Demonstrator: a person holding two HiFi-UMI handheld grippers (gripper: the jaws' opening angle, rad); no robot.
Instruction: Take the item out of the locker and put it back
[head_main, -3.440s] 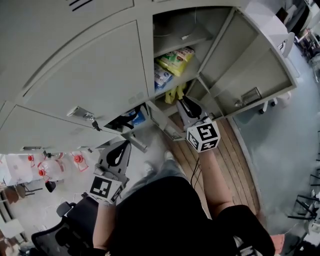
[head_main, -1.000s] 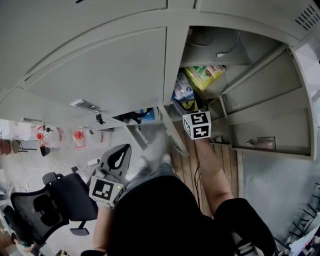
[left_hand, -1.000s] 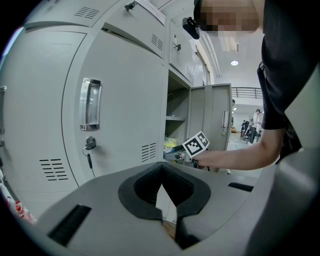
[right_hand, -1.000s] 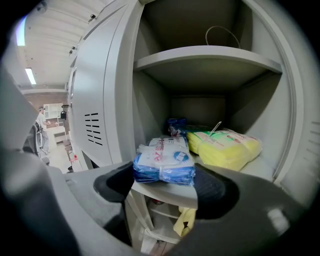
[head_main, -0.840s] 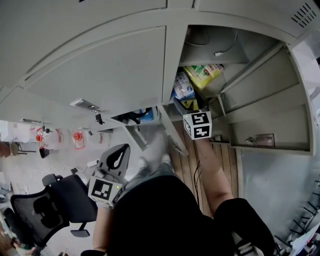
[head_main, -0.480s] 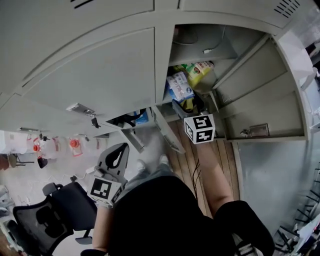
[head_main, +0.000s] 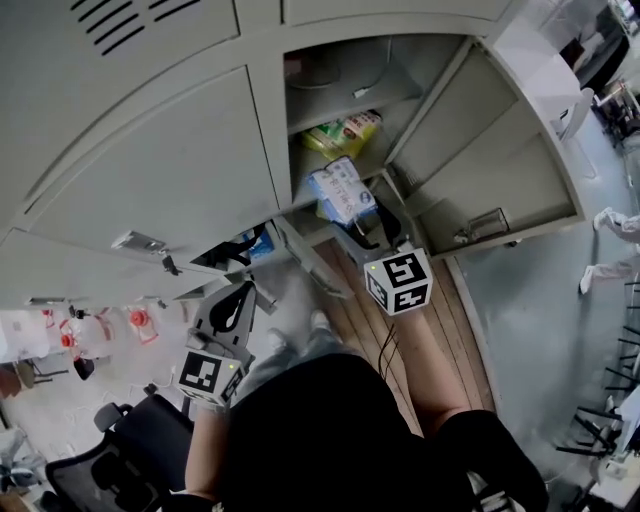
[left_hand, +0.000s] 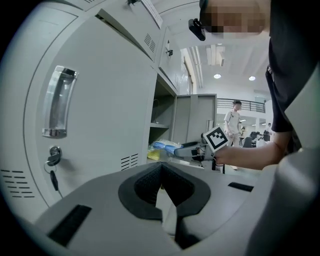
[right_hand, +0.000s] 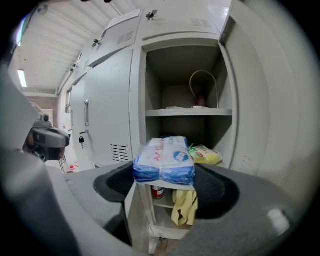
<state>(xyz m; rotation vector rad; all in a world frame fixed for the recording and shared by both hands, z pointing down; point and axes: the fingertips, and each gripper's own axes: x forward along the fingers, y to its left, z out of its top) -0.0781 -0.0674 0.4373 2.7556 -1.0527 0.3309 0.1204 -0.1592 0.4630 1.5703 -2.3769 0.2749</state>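
Note:
My right gripper (head_main: 362, 232) is shut on a blue-and-white plastic packet (head_main: 342, 190), held in the air just in front of the open locker (head_main: 420, 120). In the right gripper view the packet (right_hand: 164, 159) sits squeezed between the dark pads, with the locker's shelves behind it. A yellow-green packet (right_hand: 206, 154) still lies on the middle shelf. My left gripper (head_main: 233, 312) hangs low at my left side in front of the closed lockers; its tips touch and nothing is in them.
The locker door (head_main: 505, 170) stands swung open to the right. A yellow cloth (right_hand: 184, 205) and a red can (right_hand: 157, 192) sit on the lower shelf, a cable (right_hand: 200, 85) on the top one. An office chair (head_main: 115, 465) stands behind left. A person (head_main: 612, 245) walks at far right.
My right gripper has drawn back from the shelf with the blue-and-white packet, which now hangs outside the locker. The left gripper has stayed low at my side.

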